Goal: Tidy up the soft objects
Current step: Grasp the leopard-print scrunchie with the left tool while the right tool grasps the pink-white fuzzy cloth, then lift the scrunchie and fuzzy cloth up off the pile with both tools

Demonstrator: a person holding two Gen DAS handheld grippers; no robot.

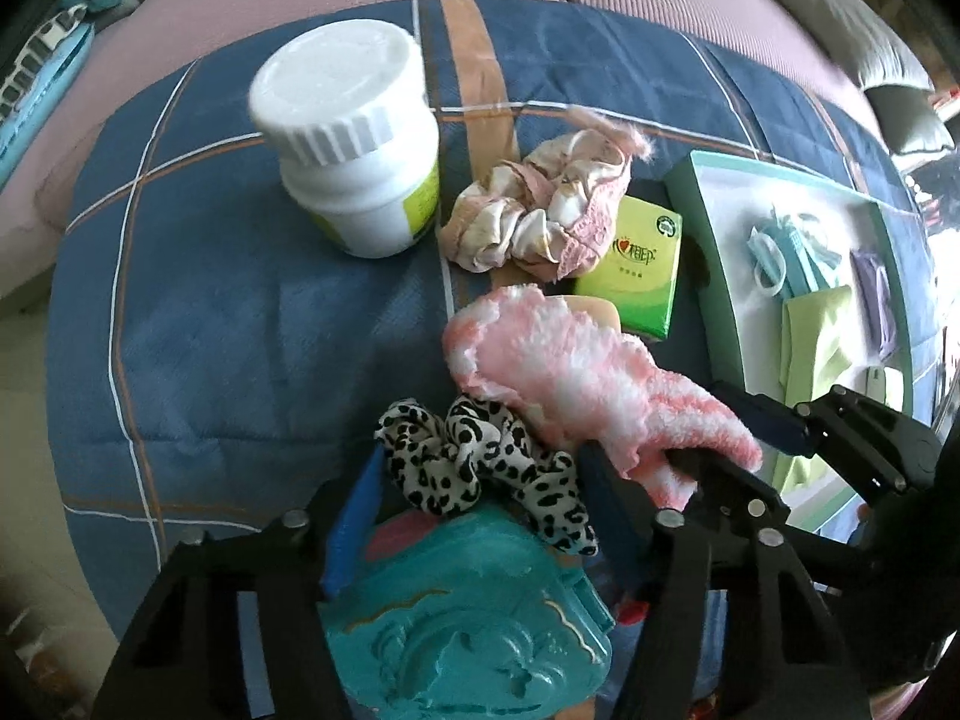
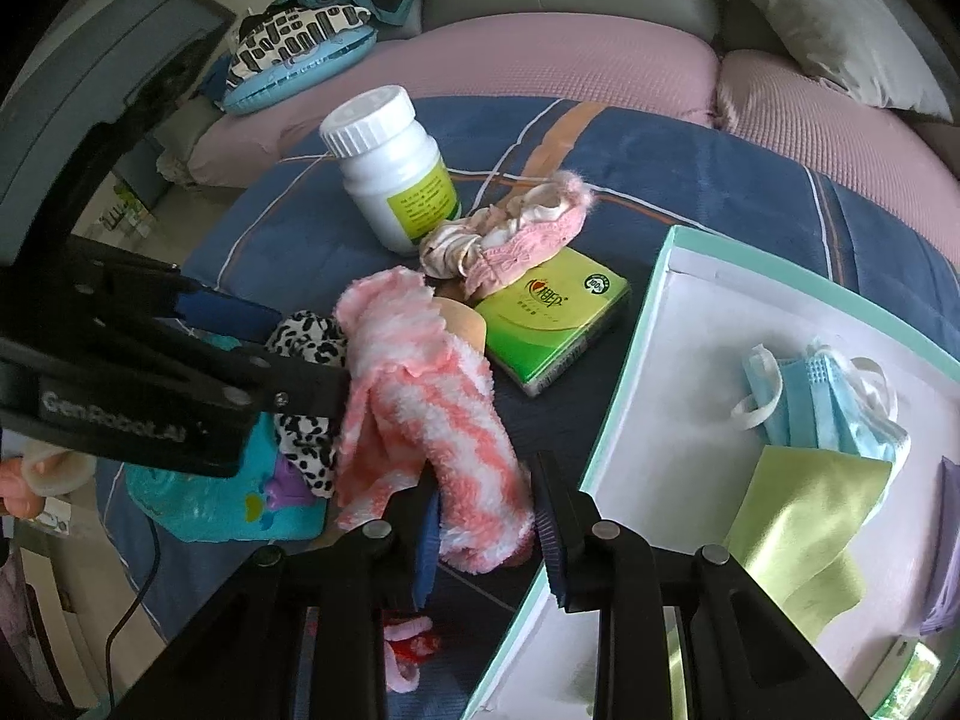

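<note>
A fluffy pink-and-white sock (image 1: 576,360) (image 2: 432,408) lies on the blue quilt. My right gripper (image 2: 489,516) (image 1: 720,426) is open, its jaws on either side of the sock's near end. My left gripper (image 1: 480,480) (image 2: 288,348) is open around a leopard-print scrunchie (image 1: 480,456) (image 2: 306,348), above a teal embossed case (image 1: 480,624). A pink and cream scrunchie (image 1: 540,210) (image 2: 510,228) lies further back. A white tray with a green rim (image 2: 624,360) (image 1: 702,252) at right holds blue face masks (image 2: 822,396), a lime cloth (image 2: 804,516) and a purple cloth (image 2: 948,540).
A white pill bottle (image 1: 354,138) (image 2: 396,168) stands at the back. A green tissue pack (image 1: 636,264) (image 2: 552,312) lies beside the tray. A pink mattress (image 2: 540,60) and grey cushions (image 2: 828,18) lie behind the quilt. A small pink and red item (image 2: 408,648) lies near my right gripper.
</note>
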